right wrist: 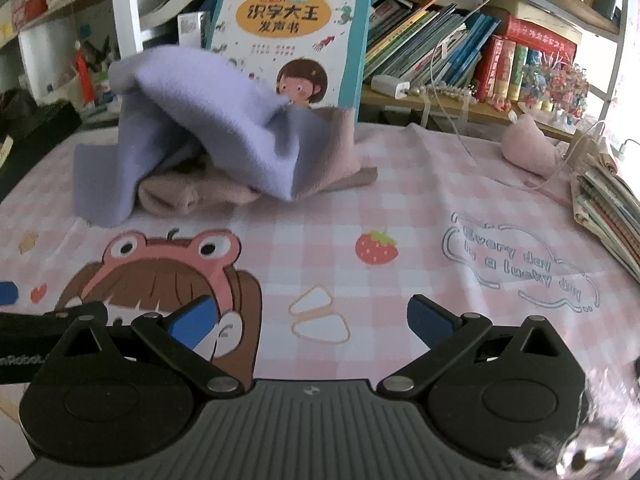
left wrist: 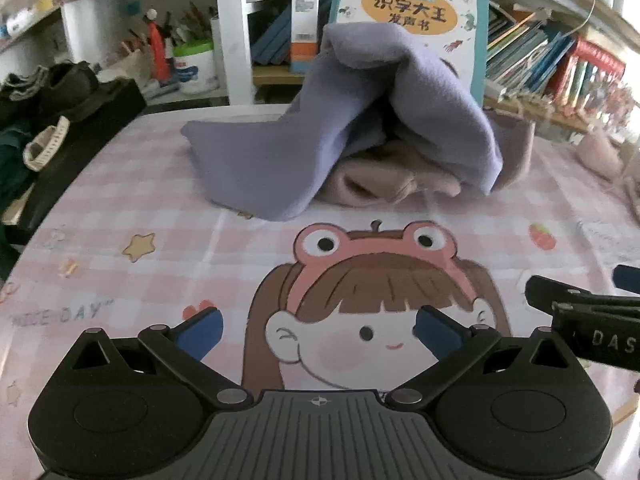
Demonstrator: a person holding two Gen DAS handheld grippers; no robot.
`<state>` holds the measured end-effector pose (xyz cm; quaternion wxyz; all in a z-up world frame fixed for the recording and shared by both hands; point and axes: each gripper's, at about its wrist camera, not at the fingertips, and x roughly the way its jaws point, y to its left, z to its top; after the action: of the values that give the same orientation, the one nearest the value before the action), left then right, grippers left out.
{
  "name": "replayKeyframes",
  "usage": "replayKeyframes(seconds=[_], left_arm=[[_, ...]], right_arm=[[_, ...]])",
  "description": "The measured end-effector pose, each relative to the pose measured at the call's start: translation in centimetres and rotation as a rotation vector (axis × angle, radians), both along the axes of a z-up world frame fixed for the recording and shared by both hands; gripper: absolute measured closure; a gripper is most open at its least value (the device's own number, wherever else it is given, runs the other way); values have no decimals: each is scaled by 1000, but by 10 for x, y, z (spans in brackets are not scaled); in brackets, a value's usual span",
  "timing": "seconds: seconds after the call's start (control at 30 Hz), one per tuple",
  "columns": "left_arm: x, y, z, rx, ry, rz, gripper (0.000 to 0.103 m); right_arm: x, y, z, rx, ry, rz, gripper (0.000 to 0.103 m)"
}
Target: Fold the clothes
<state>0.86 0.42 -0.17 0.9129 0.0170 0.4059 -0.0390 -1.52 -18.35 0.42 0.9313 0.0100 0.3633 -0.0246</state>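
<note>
A crumpled lavender cloth [left wrist: 280,148] lies heaped over a beige-pink cloth [left wrist: 380,178] at the far side of the table, leaning against an upright picture book [left wrist: 412,12]. Both cloths show in the right wrist view too, the lavender one [right wrist: 208,120] over the beige one [right wrist: 192,194]. My left gripper [left wrist: 318,330] is open and empty, low over the tablecloth, well short of the pile. My right gripper [right wrist: 310,320] is open and empty, beside the left one; part of it shows at the right edge of the left wrist view [left wrist: 592,316].
The table wears a pink checked cloth [right wrist: 400,220] with a cartoon girl print. Shelves of books [right wrist: 460,56] stand behind. A small pink pouch [right wrist: 528,148] and a stack of booklets [right wrist: 608,208] sit at the right. Dark items [left wrist: 60,92] lie at the left.
</note>
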Motion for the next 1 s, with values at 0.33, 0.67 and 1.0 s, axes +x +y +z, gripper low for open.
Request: replayKeyframes(seconds=[0.33, 0.67, 1.0], left_arm=[[23, -6, 24, 97, -179, -37, 0], [56, -21, 43, 65, -283, -74, 8], [108, -36, 47, 64, -298, -126, 10]], right_arm=[[17, -20, 9, 128, -24, -45, 0], [19, -42, 5, 129, -2, -107, 0], [8, -51, 6, 160, 20, -118, 0]])
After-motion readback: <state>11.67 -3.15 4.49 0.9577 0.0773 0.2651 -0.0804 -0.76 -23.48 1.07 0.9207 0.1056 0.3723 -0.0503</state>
